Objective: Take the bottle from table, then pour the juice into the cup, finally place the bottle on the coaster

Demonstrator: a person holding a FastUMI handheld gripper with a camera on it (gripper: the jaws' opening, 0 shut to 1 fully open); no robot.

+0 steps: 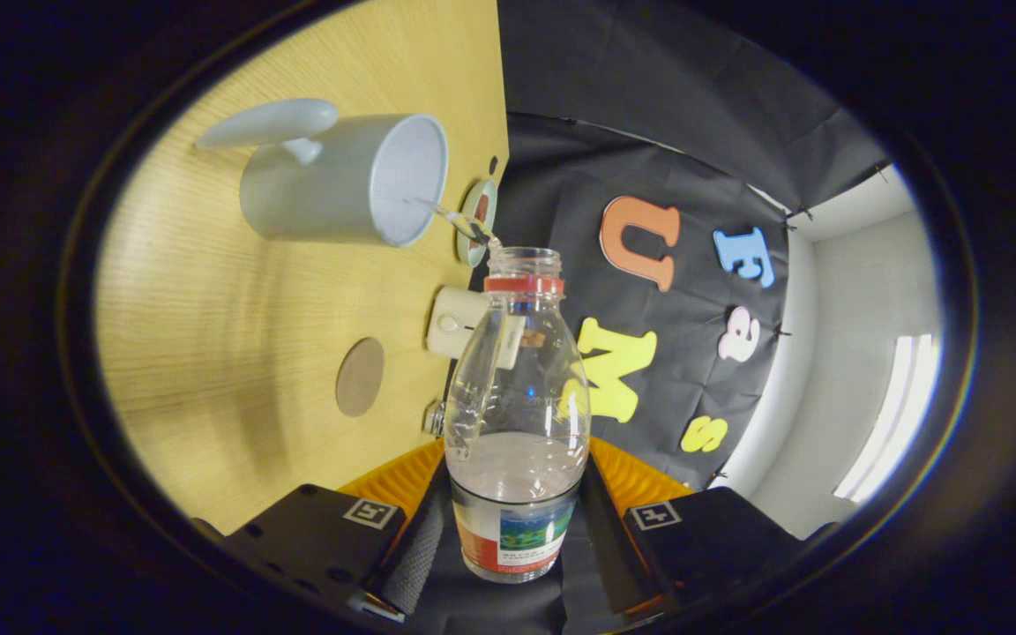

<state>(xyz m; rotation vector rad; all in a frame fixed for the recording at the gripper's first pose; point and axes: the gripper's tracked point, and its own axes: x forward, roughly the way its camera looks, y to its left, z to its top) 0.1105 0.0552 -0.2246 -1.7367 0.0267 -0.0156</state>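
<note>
Item: bottle (517, 414), clear plastic, uncapped, roughly one-third full; judged light, thin-walled, squeezable, label band least slippery
Hold: gripper (515, 538) clamped on labelled lower body, both fingers pressing; grip judged best kept low and gentle
Position: bottle tipped toward white cup (345, 181) on wooden counter (208, 353); thin stream seen entering cup
Coaster (360, 377): round, bare, near cup

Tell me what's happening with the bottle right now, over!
Gripper shut on bottle, tipped toward the cup. Thin stream running from bottle mouth into cup. Coaster waiting on table. Nothing in the way.
</note>
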